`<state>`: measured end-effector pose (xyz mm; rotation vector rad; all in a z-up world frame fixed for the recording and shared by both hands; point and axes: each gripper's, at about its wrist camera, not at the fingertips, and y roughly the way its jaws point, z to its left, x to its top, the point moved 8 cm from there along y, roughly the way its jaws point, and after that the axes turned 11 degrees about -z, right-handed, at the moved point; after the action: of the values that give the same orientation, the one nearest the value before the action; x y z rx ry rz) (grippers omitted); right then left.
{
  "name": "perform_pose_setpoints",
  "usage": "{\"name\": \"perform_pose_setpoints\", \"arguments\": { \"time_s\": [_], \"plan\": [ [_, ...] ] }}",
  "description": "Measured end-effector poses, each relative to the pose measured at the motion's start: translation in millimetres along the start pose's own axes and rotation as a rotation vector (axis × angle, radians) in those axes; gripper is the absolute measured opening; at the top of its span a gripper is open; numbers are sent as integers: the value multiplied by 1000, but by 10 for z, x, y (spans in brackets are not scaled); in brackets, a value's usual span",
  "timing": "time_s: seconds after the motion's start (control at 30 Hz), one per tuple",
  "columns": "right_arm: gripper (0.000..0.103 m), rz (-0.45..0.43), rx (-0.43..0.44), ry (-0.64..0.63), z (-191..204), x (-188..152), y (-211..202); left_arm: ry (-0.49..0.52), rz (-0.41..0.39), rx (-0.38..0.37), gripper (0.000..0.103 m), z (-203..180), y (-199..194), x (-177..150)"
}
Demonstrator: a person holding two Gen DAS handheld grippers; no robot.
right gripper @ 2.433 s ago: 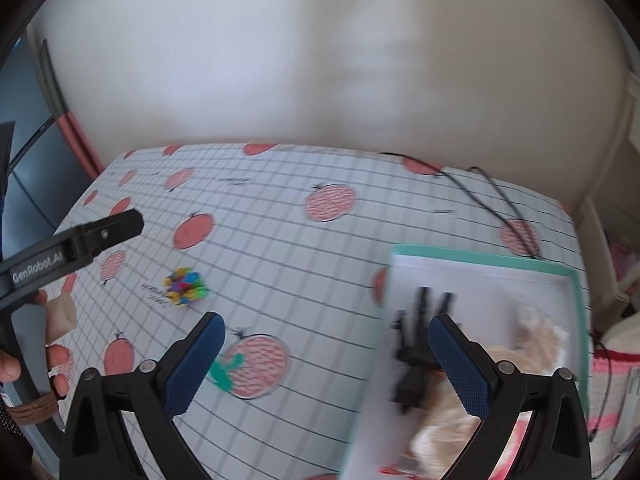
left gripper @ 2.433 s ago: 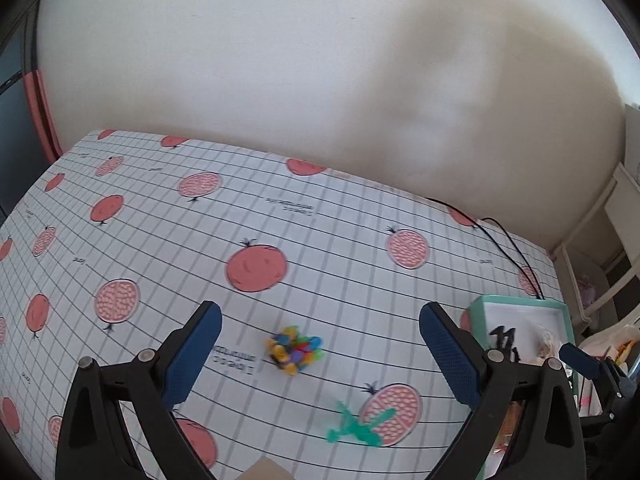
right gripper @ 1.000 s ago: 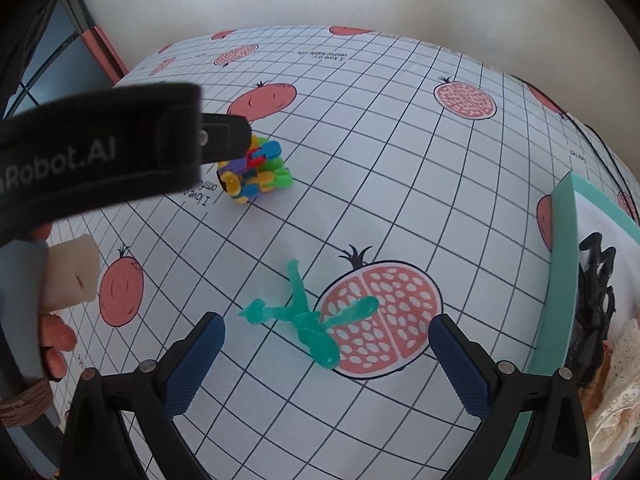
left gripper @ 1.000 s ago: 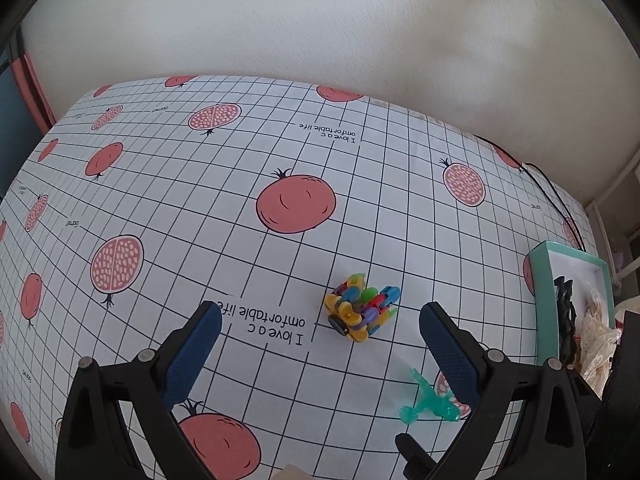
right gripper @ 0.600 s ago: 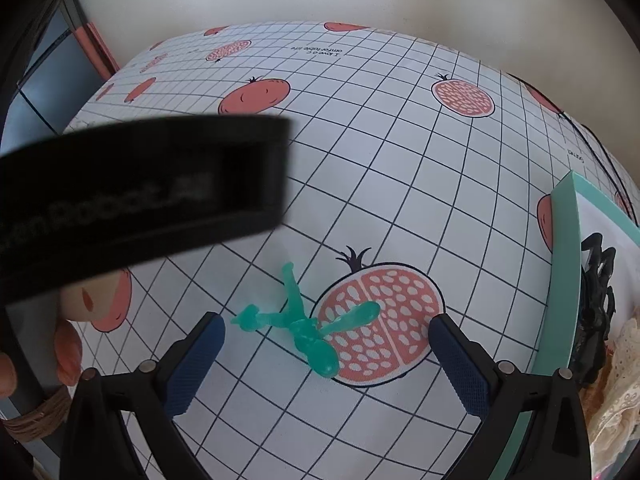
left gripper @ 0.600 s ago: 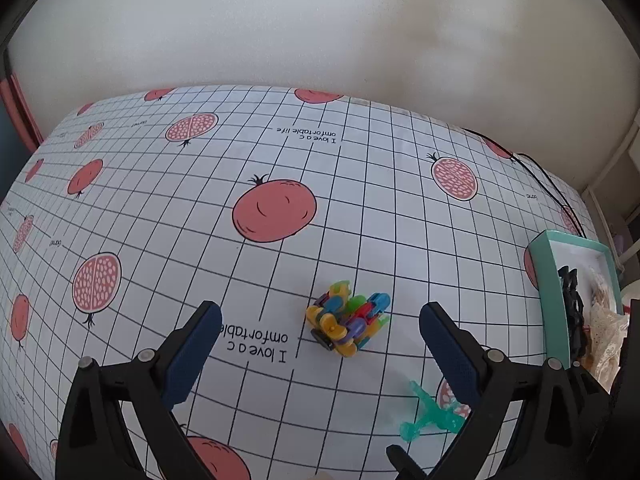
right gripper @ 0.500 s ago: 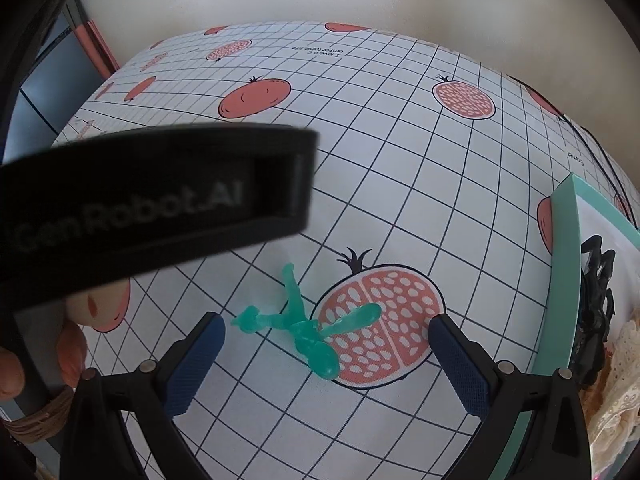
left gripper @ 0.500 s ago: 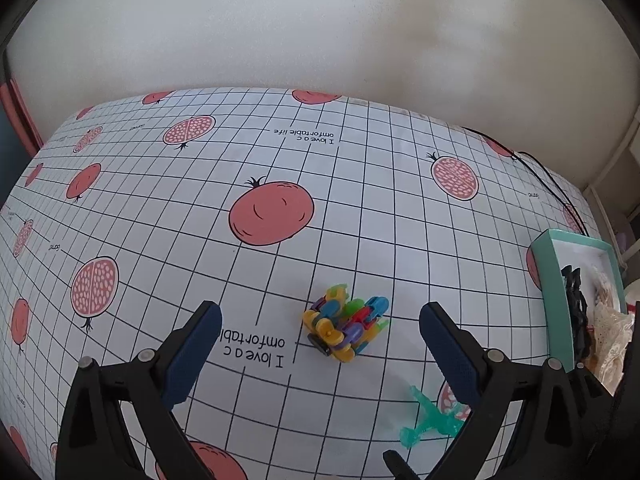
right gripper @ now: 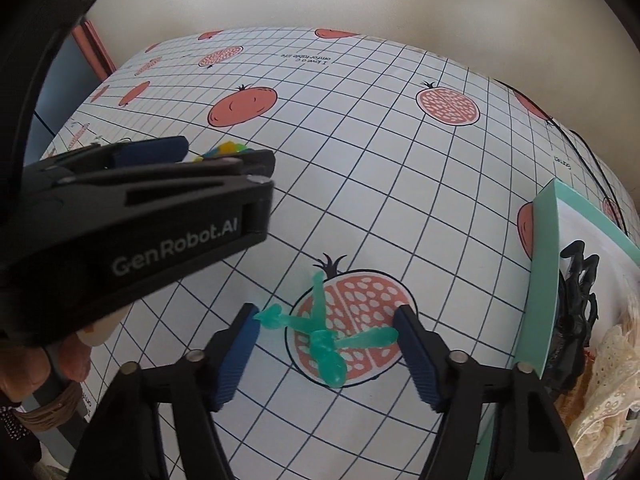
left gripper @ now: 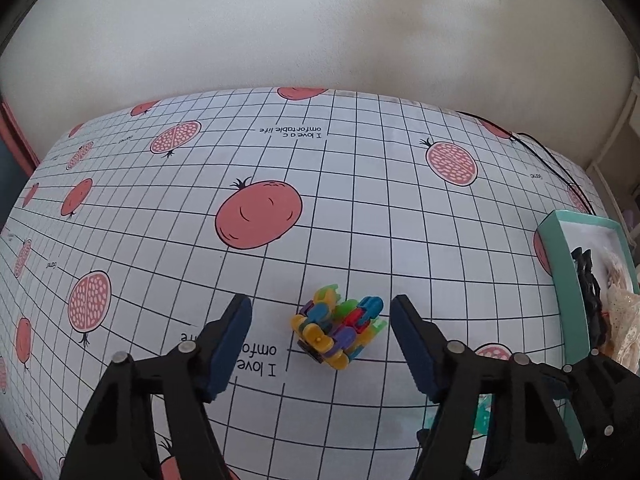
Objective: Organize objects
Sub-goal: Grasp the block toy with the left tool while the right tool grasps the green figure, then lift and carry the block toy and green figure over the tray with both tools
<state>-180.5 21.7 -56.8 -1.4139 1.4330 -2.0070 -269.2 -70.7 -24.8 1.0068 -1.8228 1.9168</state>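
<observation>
Between the right gripper's closing jaws: teal plastic toy on the tablecloth, just left of the teal box; pads at its tips, not yet clamped. Farther left of the box, left gripper has dropped over the multicolour block cluster, jaws narrowing from wide, still clear. Looks like simultaneous picks, box next.

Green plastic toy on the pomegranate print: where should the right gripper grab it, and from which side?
Take the green toy at its central hub, from above: its arms splay flat on the tablecloth. The right gripper already straddles it, jaws closing, pads at the arm tips; centring on the hub likely holds more firmly.
</observation>
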Motion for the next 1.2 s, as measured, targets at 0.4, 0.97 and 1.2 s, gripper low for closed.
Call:
{"name": "perform_pose_setpoints", "arguments": {
  "time_s": [0.4, 0.97, 1.2],
  "plan": [
    [61, -8, 11, 4, 28, -6, -16, -11, 4, -18, 46, -45, 7, -20],
    [61, -47, 8, 54, -171, 97, -215, -20, 4, -29, 31, -84, -81, 81],
    [61, -77, -1, 89, -310, 159, -327, -30, -5, -29, 30, -74, -134, 132]
  ]
}}
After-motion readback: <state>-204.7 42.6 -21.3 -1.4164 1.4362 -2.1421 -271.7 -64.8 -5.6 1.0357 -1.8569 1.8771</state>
